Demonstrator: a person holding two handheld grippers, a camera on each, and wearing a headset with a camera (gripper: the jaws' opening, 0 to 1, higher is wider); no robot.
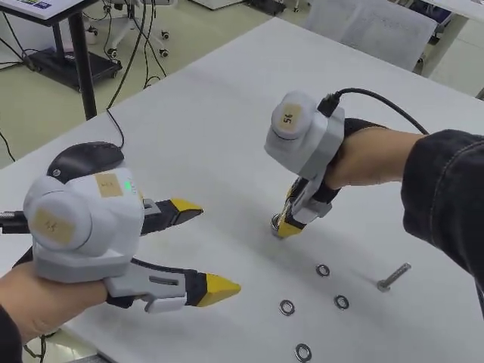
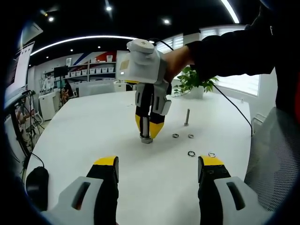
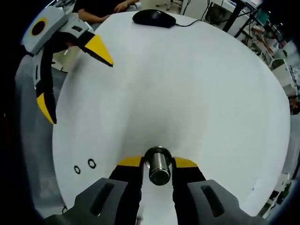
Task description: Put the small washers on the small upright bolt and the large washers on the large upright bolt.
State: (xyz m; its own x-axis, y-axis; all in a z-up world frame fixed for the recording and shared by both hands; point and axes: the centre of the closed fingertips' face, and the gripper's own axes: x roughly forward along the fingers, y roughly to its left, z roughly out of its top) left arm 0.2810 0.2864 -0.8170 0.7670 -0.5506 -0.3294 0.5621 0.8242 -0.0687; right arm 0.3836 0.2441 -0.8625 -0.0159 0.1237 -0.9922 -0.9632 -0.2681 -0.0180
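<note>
My right gripper [image 1: 287,225] points down at the white table [image 1: 227,113] and is shut on the large bolt [image 3: 159,172], whose head [image 2: 146,138] rests on the table. The small bolt [image 2: 187,117] stands upright just past it, also seen in the head view [image 1: 394,277]. Several washers lie loose near the bolts, among them one [image 1: 323,270], another [image 1: 286,307] and a third [image 1: 342,302]. My left gripper [image 1: 204,246] hovers open at the near left, nothing between its yellow tips, well apart from the bolts.
A black computer mouse [image 1: 87,159] with its cable lies at the table's left edge. A person's sleeve [image 1: 446,189] reaches in from the right. A potted plant [image 2: 194,84] stands at the far side of the table.
</note>
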